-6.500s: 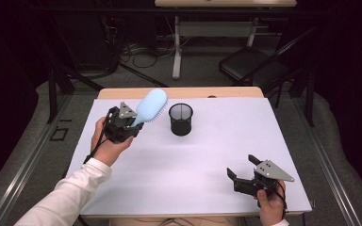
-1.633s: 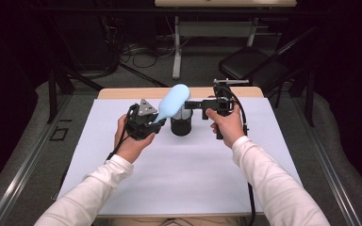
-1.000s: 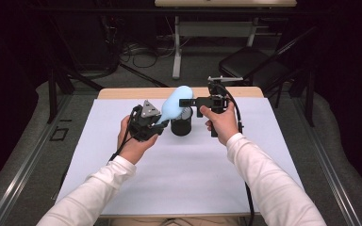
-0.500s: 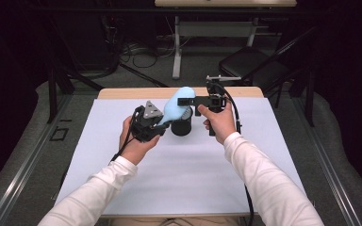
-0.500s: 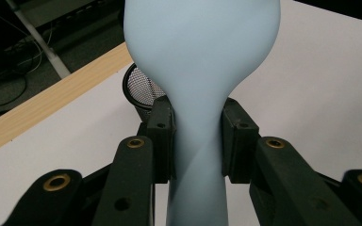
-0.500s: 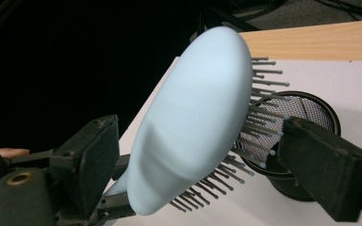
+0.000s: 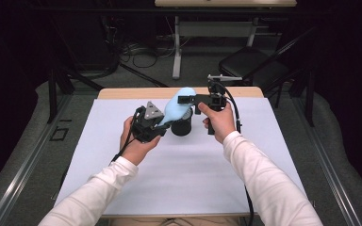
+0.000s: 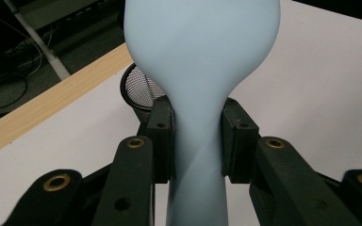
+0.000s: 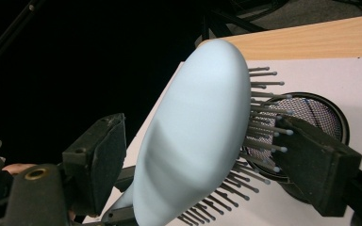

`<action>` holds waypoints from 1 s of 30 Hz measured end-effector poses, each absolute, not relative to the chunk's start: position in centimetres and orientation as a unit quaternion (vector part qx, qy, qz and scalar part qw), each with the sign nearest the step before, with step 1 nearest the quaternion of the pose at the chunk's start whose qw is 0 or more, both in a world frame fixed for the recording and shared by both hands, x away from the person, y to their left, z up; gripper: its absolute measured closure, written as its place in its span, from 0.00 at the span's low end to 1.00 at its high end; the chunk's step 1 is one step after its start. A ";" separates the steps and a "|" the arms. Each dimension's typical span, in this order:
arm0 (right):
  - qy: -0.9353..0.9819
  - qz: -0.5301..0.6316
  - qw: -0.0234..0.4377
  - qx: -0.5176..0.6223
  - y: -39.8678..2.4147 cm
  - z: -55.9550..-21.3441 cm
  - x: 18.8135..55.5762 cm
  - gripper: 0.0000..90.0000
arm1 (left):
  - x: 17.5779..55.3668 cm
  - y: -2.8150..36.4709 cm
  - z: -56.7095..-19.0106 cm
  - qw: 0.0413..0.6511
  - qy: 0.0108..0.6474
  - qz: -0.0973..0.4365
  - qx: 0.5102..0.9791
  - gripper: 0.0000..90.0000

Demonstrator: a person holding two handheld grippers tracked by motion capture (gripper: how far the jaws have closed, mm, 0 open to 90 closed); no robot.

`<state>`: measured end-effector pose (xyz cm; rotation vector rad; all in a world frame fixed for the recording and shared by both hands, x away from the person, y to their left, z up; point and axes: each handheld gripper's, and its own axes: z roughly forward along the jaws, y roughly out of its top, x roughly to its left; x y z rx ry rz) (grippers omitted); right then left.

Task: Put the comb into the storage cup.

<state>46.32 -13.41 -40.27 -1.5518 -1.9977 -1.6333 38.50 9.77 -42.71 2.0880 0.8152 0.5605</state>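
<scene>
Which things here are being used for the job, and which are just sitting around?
In use: hairbrush, mesh cup, left tool, right tool.
Just around: folding chair, cables on the floor, white table.

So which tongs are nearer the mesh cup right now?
Right. The right tongs straddle the hairbrush head directly above the mesh cup, jaws just closing in. The left tongs clamp the brush handle beside the cup.

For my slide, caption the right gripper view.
Right gripper fingers closing around the pale blue hairbrush head above a mesh cup.
</scene>
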 end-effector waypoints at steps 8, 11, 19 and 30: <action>-0.658 -0.542 0.077 -0.517 -13.1 -40.5 46.5 0.24 | 38.5 9.6 -42.8 0.403 0.318 0.223 0.828 0.77; -0.660 -0.542 0.075 -0.515 -12.9 -40.5 46.5 0.25 | 38.5 9.5 -42.8 0.406 0.318 0.223 0.827 0.77; -0.659 -0.541 0.072 -0.517 -13.0 -40.5 46.5 0.28 | 38.4 9.5 -42.9 0.405 0.318 0.222 0.828 0.77; -0.656 -0.542 0.078 -0.519 -13.0 -40.6 46.6 0.28 | 38.4 9.5 -43.1 0.405 0.320 0.219 0.828 0.77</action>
